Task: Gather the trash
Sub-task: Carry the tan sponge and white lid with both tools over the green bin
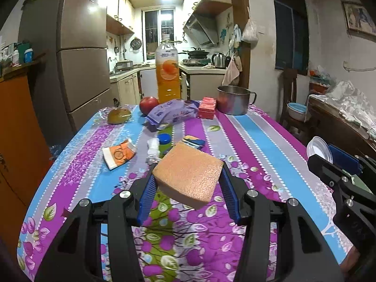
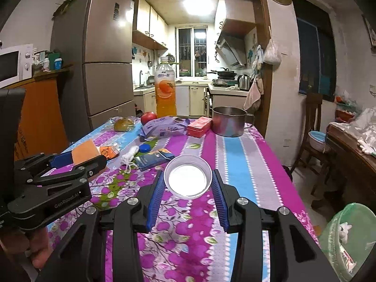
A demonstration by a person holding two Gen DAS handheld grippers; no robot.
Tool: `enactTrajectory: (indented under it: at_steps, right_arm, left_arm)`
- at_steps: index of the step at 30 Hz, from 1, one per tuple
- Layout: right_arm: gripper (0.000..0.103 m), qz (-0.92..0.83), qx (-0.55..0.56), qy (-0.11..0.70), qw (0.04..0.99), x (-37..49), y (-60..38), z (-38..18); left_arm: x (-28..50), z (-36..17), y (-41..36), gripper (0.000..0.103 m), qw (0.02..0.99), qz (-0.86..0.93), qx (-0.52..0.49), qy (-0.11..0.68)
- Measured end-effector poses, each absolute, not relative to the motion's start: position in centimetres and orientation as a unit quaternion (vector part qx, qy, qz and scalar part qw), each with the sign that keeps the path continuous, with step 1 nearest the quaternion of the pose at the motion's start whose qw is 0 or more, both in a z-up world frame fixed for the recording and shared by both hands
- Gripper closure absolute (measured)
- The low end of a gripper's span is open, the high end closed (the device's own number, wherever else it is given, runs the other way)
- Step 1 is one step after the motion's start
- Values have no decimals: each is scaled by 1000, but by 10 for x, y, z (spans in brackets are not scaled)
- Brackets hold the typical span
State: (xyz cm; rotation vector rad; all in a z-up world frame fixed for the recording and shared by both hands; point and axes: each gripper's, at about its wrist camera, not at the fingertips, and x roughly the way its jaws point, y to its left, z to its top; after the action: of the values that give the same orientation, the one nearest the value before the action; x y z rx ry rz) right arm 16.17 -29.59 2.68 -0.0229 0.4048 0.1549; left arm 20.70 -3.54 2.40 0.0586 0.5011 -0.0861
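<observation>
Right wrist view: left hand-held gripper (image 2: 77,158) reads "GenRobot.AI".

Between the left gripper (image 1: 188,183) pads sits a sponge (image 1: 188,176), porous and rough, matt orange. The right gripper (image 2: 188,188) clamps a translucent plastic cup (image 2: 188,179), smooth and faintly glossy. Both tools are matt black plastic with ribbed blue pads and shiny metal bolts. Beneath them, a glossy printed tablecloth (image 2: 246,155). Ahead of the right gripper, a brushed metal pot (image 2: 229,121); off its right side, a thin green plastic bag (image 2: 352,230).
</observation>
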Motion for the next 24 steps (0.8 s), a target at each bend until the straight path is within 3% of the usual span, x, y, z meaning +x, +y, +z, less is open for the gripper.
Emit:
enactTrajectory:
  at_steps: [13, 24]
  right_arm:
    - [61, 31, 0, 200, 979, 138, -355, 36]
    - [61, -46, 15, 205, 978, 104, -444, 46]
  left_arm:
    - [199, 31, -94, 54, 965, -86, 45, 244]
    - [192, 34, -192, 54, 952, -175, 71, 240]
